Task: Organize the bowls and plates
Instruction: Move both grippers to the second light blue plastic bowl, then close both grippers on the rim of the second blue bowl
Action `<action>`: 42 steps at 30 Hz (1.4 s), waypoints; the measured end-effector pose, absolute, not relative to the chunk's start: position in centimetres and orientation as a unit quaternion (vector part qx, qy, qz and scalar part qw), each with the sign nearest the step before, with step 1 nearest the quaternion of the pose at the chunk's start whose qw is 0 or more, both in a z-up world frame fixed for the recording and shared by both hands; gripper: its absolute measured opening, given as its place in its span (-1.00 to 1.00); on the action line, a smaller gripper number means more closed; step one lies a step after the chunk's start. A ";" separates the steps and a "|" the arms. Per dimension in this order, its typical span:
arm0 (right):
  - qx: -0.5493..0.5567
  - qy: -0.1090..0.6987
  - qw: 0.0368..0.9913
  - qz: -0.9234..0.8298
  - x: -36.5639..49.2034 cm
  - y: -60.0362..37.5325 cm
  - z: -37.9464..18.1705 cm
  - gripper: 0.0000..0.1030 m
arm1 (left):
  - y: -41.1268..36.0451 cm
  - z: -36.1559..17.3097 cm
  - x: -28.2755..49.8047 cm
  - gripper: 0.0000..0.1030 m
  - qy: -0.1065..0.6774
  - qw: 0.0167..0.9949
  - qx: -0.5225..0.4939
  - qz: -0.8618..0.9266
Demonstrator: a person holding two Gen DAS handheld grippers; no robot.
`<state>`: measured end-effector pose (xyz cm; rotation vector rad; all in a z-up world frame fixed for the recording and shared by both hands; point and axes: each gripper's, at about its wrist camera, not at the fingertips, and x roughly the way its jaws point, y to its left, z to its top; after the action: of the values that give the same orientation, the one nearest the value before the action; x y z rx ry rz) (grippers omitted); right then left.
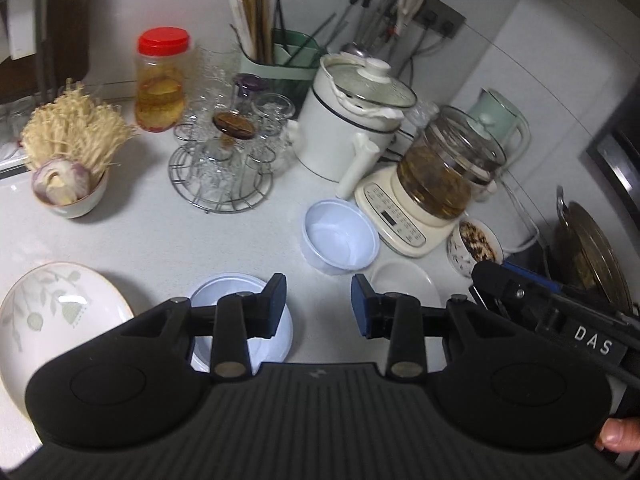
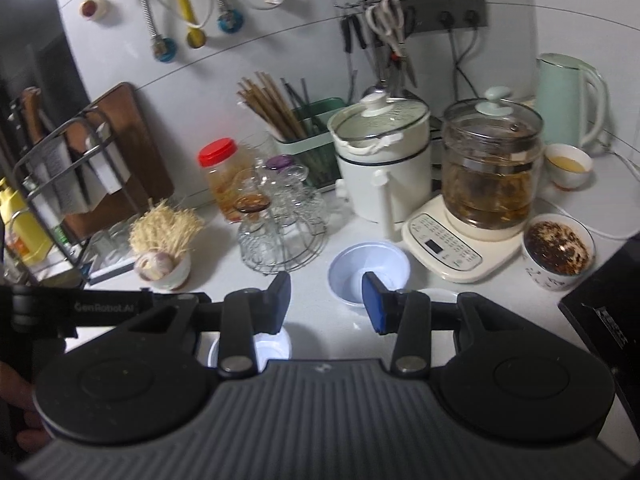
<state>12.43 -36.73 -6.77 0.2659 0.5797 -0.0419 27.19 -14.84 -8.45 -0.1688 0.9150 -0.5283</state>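
My left gripper (image 1: pixel 319 300) is open and empty above the white counter. A white plastic bowl (image 1: pixel 340 236) sits ahead of it, a second white bowl (image 1: pixel 280 332) lies under its left finger, a small white plate (image 1: pixel 404 284) is by its right finger and a floral plate (image 1: pixel 60 312) lies at the left. My right gripper (image 2: pixel 326 300) is open and empty, just in front of the same white bowl (image 2: pixel 360 268). The second bowl (image 2: pixel 272 350) is below its left finger. The small plate (image 2: pixel 440 294) is mostly hidden behind its right finger.
At the back stand a glass rack (image 2: pixel 280 236), a red-lidded jar (image 2: pixel 222 176), a white pot (image 2: pixel 380 168), a glass kettle on a base (image 2: pixel 488 176), a filled bowl (image 2: pixel 558 250) and a garlic bowl (image 2: pixel 160 264). A dark pan (image 1: pixel 588 248) is at the right.
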 end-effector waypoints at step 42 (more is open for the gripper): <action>0.202 0.364 0.905 -0.088 22.4 -43.5 -12.4 0.25 | -22.7 -15.0 38.8 -0.10 0.503 0.819 -0.051 -0.271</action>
<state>22.38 -43.52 -12.38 0.4169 0.7528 -0.1826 38.82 -22.67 -14.96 -0.1092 1.0723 -0.5763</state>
